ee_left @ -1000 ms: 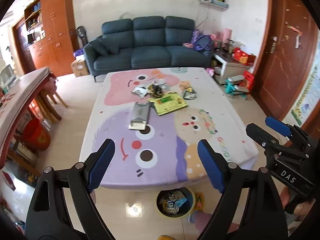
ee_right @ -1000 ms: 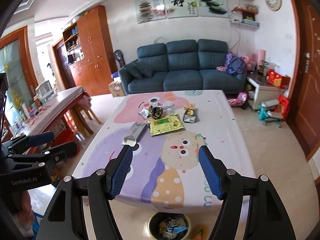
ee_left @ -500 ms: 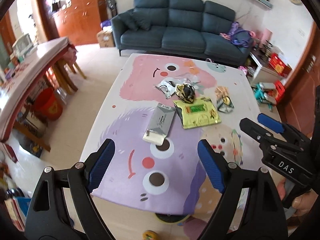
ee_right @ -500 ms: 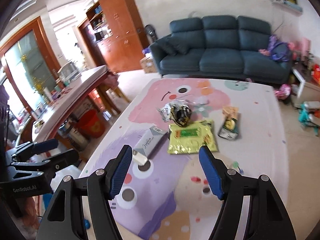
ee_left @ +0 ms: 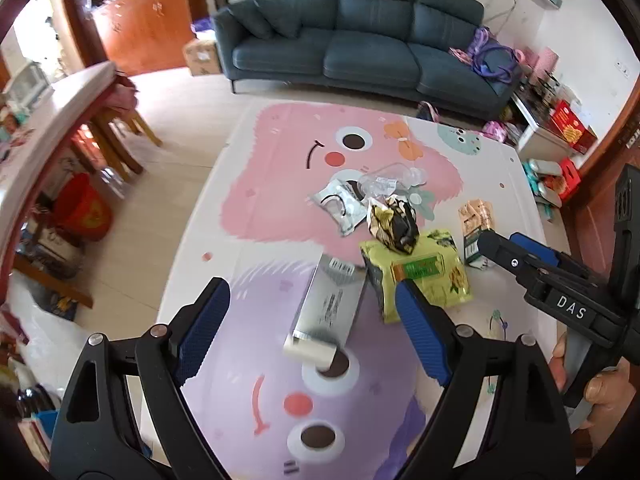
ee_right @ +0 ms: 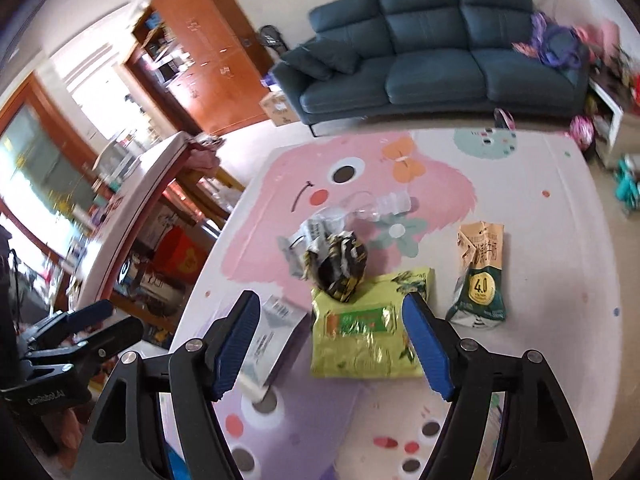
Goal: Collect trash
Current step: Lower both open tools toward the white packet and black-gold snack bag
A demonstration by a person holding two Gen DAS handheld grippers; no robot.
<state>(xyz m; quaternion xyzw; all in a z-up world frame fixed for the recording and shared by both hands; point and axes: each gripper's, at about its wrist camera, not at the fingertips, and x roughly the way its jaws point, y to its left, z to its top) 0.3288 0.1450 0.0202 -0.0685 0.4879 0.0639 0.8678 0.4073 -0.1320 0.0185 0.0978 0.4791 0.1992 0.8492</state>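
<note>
Both grippers have moved in over the desk since a second ago, and the bin that showed under its near edge has dropped out of view, so the trash now fills the middle of each frame. Left gripper (ee_left: 312,324) hangs with its blue pads wide apart and nothing between them but air, just above the grey box (ee_left: 330,304), which lies flat in the lower centre of the left view with its white end toward the camera, on the purple part of the desk (ee_left: 248,208). Right gripper (ee_right: 330,344) is likewise spread wide and empty, hovering above the green bag (ee_right: 366,338), which lies flat at the centre of the right view; the grey box touches or nearly touches that bag's left edge. At the right edge of the left view a hand (ee_left: 600,390) grips the handle of the right gripper. On the bag's far edge sits a black-and-gold wrapper (ee_right: 340,266), crumpled into a ball. Right of the bag, a little apart, lies a carton (ee_right: 480,276), flattened, its green end nearer. Beyond the crumpled wrapper, on the pink print, are a silver pouch (ee_left: 340,206) and a clear plastic piece (ee_left: 388,182), touching or overlapping. Past the desk's far edge is bare floor, then a blue sofa (ee_left: 360,36) across the top of both frames.
</note>
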